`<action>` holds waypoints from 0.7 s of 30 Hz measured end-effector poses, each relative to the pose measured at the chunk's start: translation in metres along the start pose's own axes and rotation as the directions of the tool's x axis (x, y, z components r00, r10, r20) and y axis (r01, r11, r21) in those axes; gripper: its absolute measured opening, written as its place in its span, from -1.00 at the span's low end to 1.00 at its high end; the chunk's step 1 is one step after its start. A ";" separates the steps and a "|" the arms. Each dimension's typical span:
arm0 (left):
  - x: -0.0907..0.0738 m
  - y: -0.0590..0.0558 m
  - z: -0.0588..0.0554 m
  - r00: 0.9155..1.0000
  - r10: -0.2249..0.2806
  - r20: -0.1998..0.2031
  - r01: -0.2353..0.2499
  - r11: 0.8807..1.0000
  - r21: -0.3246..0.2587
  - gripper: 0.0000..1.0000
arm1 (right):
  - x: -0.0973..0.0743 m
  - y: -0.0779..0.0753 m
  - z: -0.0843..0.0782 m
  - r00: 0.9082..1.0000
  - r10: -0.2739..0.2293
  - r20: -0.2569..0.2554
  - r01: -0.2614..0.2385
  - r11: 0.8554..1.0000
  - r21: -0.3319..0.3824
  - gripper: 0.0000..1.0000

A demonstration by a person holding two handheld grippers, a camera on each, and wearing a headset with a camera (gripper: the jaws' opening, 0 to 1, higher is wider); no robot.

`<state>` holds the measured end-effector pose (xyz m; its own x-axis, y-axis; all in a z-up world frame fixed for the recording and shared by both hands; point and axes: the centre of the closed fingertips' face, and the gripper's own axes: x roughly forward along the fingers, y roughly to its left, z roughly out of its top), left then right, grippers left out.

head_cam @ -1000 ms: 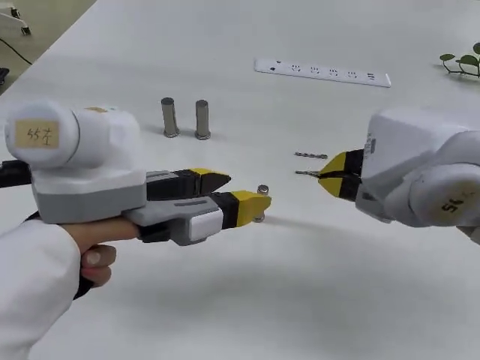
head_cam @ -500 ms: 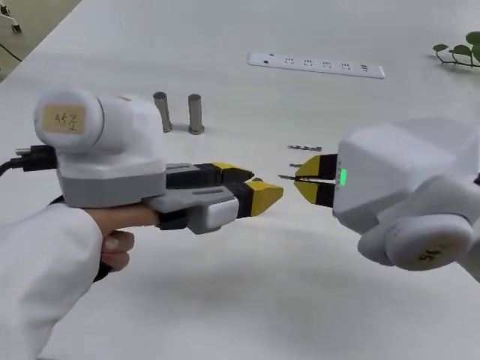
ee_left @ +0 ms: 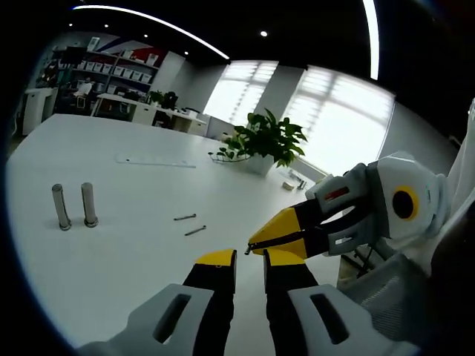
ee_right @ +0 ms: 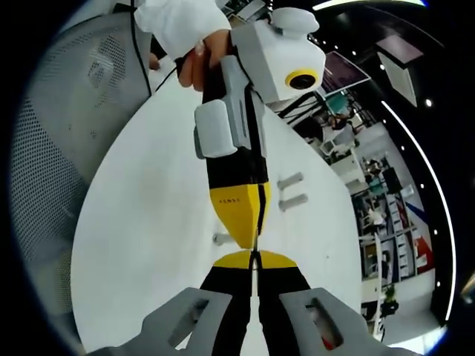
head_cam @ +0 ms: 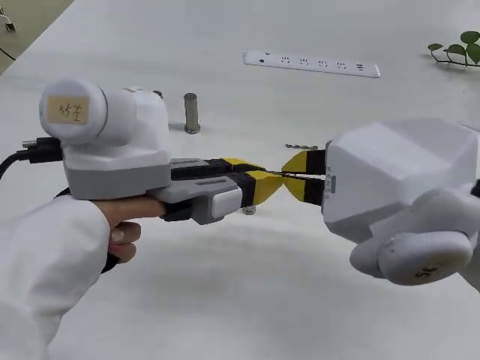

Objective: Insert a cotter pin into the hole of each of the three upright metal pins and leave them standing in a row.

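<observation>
My left gripper (head_cam: 266, 177) has its jaws close on a short metal pin (head_cam: 249, 211); only the pin's foot shows, under the near jaw, on the white table (head_cam: 247, 300). My right gripper (head_cam: 289, 176) is shut on a thin cotter pin (ee_right: 256, 230), whose free end reaches the left gripper's tips (ee_left: 249, 259). The two grippers stand nose to nose. One upright metal pin (head_cam: 191, 112) stands behind, and a second (head_cam: 157, 94) is mostly hidden by the left gripper; both pins (ee_left: 74, 205) stand side by side. Loose cotter pins (ee_left: 191, 225) lie on the table.
A white power strip (head_cam: 311, 63) lies at the far side of the table. A potted plant (head_cam: 457, 49) stands at the far right. A spare cotter pin (head_cam: 302, 147) lies just behind the right gripper. A mesh chair back (ee_right: 52, 148) stands beside the table.
My right gripper has carried its cotter pin leftward until its end meets the left gripper's tips. The left gripper's jaws have narrowed over the short pin. The headset camera has shifted too.
</observation>
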<state>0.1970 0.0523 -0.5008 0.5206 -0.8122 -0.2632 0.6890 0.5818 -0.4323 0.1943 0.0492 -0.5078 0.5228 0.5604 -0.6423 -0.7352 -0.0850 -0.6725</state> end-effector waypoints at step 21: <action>-0.001 -0.006 -0.002 1.000 -0.016 -0.002 0.016 1.000 -0.002 -1.00 | -0.006 0.005 0.007 0.999 0.002 0.034 -0.002 1.000 0.005 -1.00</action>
<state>0.1915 0.0500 -0.4994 0.5084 -0.8215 -0.2580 0.6963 0.5685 -0.4382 0.1846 0.0507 -0.5044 0.5064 0.5882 -0.6306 -0.7381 -0.0824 -0.6696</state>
